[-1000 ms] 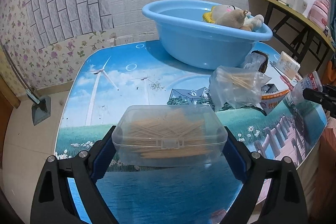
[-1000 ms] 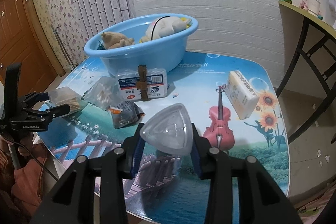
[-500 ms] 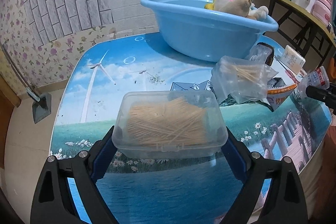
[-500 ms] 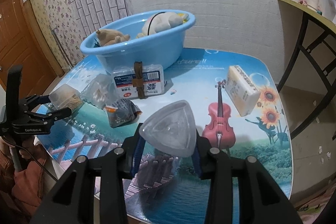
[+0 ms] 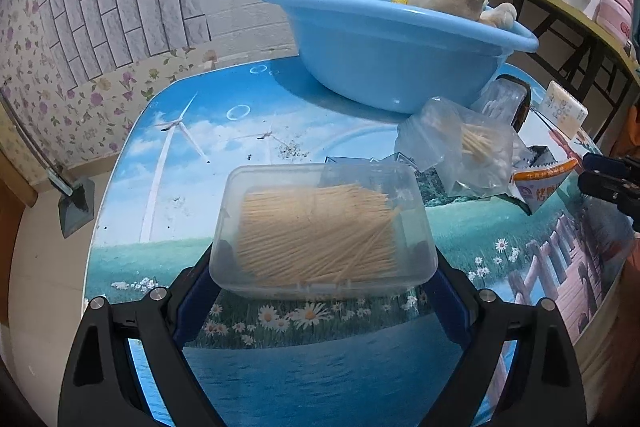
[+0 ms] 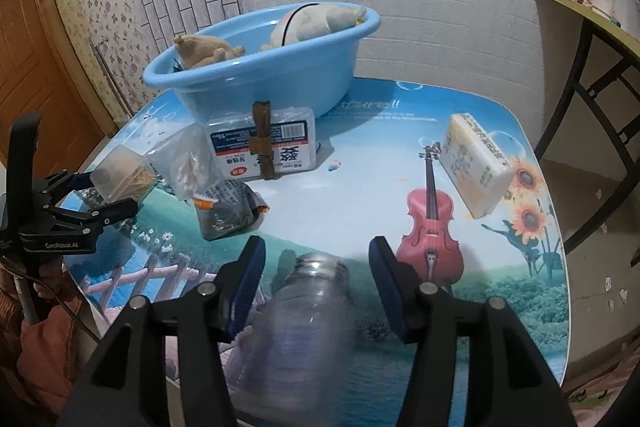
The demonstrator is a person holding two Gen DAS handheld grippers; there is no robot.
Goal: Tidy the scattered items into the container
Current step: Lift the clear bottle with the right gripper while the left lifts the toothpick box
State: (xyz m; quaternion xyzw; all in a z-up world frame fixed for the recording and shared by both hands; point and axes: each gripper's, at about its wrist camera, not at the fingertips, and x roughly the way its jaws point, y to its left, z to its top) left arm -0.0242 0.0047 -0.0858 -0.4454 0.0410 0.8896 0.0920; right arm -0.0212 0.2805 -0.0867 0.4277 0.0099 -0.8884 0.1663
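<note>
My left gripper [image 5: 322, 267] is shut on a clear lidded box of toothpicks [image 5: 320, 227], held above the near left of the table; the same gripper [image 6: 96, 195] and box [image 6: 124, 175] show in the right wrist view. My right gripper [image 6: 316, 251] has its jaws opening. A clear plastic bottle [image 6: 312, 311] sits blurred between and below them, and the blue pads [image 6: 248, 283] stand apart from it. The blue basin [image 5: 400, 67] [image 6: 260, 75] at the back of the table holds plush toys [image 6: 208, 49].
In front of the basin lie a clear bag of swabs [image 6: 188, 163], a dark snack packet [image 6: 228, 211], a strapped white pack [image 6: 264, 147] and a tissue pack [image 6: 476, 167]. A dark-framed shelf [image 6: 588, 39] stands right; a person's sleeve [image 6: 36, 359] is lower left.
The right jaws have spread and the clear bottle has slipped down out of their grip, now blurred. The left gripper keeps its hold on the toothpick box.
</note>
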